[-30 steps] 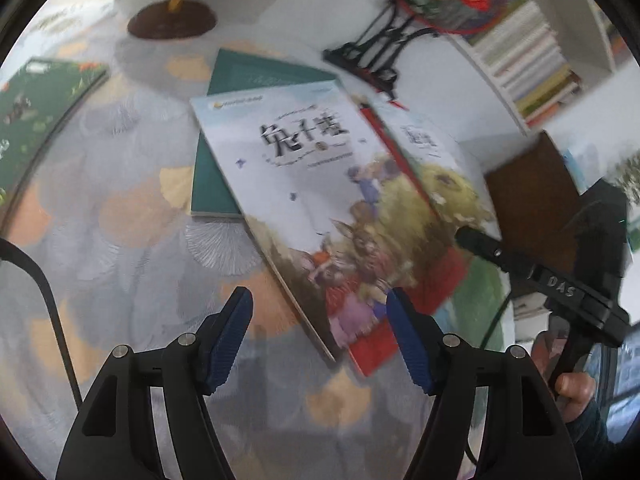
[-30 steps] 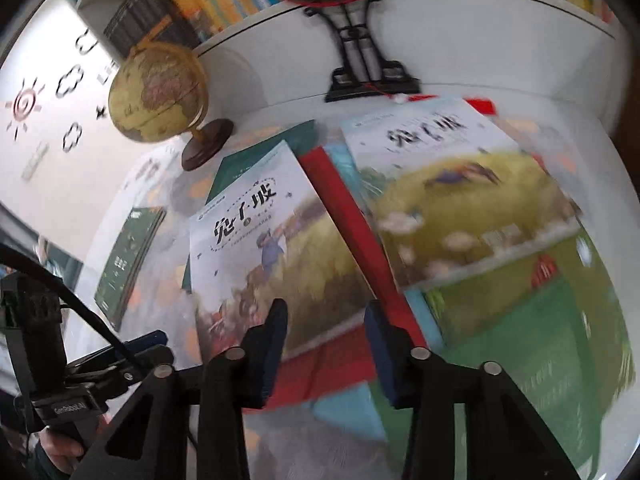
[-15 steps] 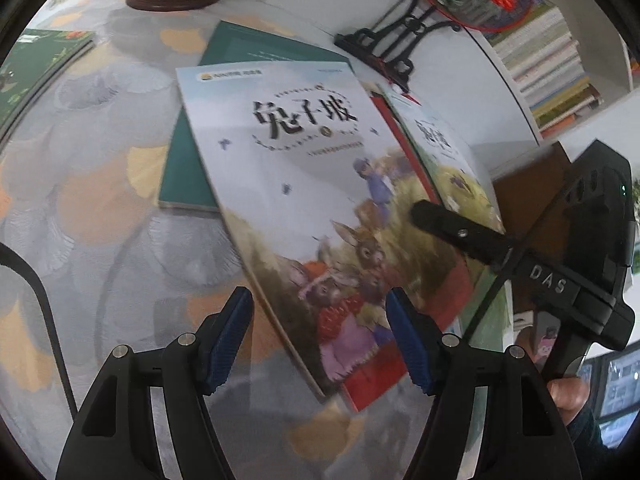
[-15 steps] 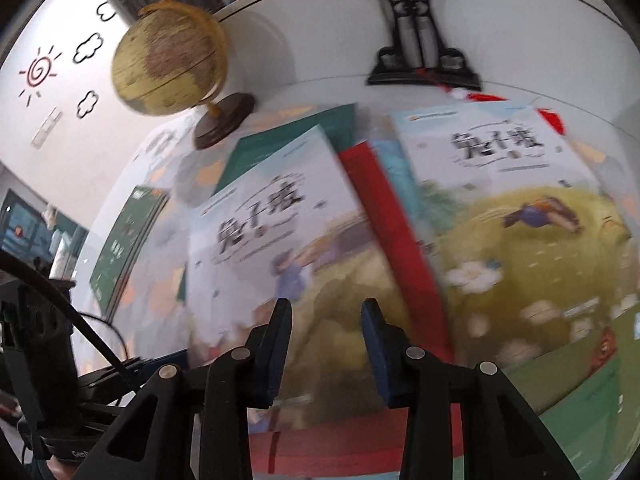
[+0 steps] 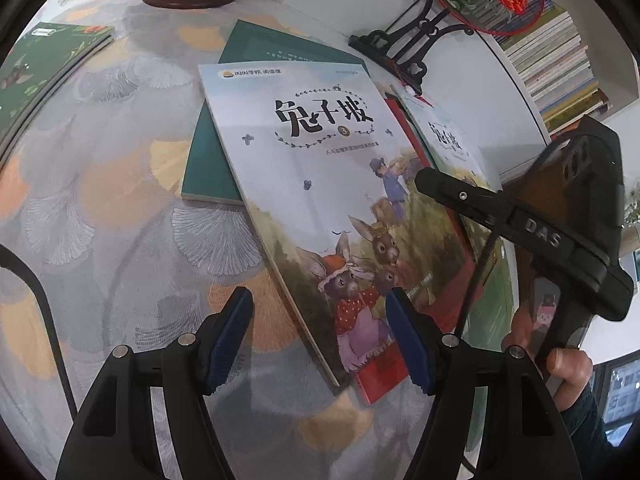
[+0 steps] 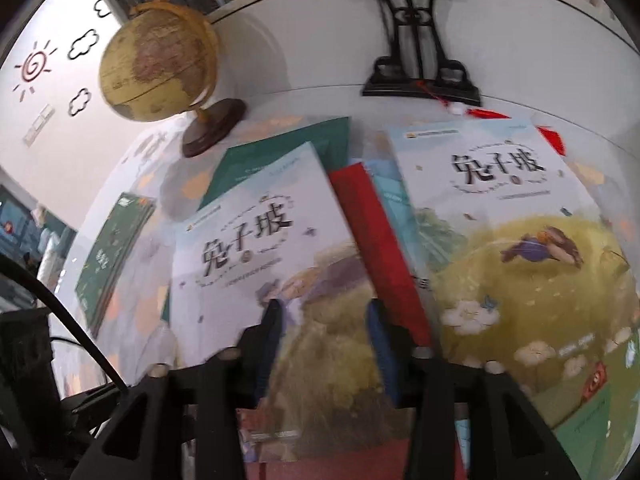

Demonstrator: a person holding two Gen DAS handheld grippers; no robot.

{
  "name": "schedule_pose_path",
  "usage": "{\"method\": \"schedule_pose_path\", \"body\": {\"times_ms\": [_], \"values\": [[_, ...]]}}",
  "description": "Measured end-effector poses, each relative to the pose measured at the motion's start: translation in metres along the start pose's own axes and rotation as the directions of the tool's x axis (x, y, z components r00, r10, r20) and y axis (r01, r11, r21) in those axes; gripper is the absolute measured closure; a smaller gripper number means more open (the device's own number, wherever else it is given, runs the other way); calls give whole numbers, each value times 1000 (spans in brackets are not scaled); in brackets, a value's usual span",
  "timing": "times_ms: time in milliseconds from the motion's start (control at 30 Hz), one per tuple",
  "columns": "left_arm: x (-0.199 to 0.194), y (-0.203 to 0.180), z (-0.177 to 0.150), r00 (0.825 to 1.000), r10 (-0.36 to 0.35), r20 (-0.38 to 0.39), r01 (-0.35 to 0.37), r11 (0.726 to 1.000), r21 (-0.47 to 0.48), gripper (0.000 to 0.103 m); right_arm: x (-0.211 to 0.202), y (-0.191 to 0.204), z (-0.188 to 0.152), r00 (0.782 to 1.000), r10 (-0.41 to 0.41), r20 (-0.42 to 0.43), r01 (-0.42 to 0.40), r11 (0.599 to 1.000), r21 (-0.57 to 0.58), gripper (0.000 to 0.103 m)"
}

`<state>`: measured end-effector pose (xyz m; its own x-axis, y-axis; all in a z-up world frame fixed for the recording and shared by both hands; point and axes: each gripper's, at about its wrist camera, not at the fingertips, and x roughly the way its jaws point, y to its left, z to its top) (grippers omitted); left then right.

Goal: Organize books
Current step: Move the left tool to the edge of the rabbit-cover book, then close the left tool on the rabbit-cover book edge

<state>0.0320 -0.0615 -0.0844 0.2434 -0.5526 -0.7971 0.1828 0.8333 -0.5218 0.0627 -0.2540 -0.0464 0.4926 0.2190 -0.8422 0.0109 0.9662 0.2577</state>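
A pale rabbit picture book [image 5: 320, 184] lies slanted on a teal book [image 5: 216, 148] and a red book [image 5: 384, 376]. A second rabbit book [image 6: 500, 208] lies to its right. My left gripper [image 5: 320, 336] is open, hovering over the first book's near corner with nothing pinched. My right gripper [image 6: 326, 340] hangs over the same book's [image 6: 256, 248] lower right part beside the red book [image 6: 380, 232]. Its jaws are opening and only the flat cover shows between them. One of its fingers [image 5: 460, 196] reaches in from the right in the left wrist view.
A globe [image 6: 160, 60] on a wooden foot stands at the back left, and a black ornamental stand [image 6: 420, 80] at the back middle. A dark green book [image 6: 112, 256] lies alone far left. Stacked books [image 5: 560, 60] fill the shelf behind. A hand [image 5: 568, 364] holds the right gripper.
My right gripper moved left, from over the red book to over the first rabbit book, and its jaws spread wider. The left gripper stayed open and barely shifted.
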Motion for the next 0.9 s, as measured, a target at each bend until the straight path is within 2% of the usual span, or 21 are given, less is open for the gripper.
{"method": "schedule_pose_path", "body": {"times_ms": [67,133,167,267,333,400,467,567,667,767,900], "values": [[1,0,1,1000,8,5,-8,1000,0,36,1,6,-1,1000,-28,2,29,999,-27,53],[2,-5,0,1000,30,6,-30,999,34,36,-2,12,0,995,-99,30,100,993,-65,53],[2,-8,-1,999,40,8,-40,998,51,36,-5,14,2,993,-109,48,112,991,-76,53],[3,-6,-2,999,34,9,-35,999,31,35,4,11,6,996,-84,-1,84,994,-73,53],[2,-3,-1,1000,20,12,-20,1000,5,35,8,11,4,993,-115,-7,114,990,-88,52],[2,-1,-1,1000,4,6,-4,1000,2,35,8,11,-1,996,-92,-19,89,991,-95,52],[2,-1,-1,1000,5,3,-5,1000,13,35,5,13,-7,999,-28,-38,24,993,-112,51],[0,3,-2,1000,-13,9,13,1000,-4,35,2,14,-13,999,-11,-40,6,993,-122,51],[-7,9,-6,999,-45,8,45,999,-25,35,-2,7,-16,997,50,-50,-54,996,-69,49],[-13,13,-15,998,-67,5,67,998,-21,35,-6,3,-24,993,104,-57,-106,994,-29,49],[-24,19,-36,998,-58,-5,58,998,-8,35,-14,11,-45,988,141,-64,-144,989,-40,49]]}}
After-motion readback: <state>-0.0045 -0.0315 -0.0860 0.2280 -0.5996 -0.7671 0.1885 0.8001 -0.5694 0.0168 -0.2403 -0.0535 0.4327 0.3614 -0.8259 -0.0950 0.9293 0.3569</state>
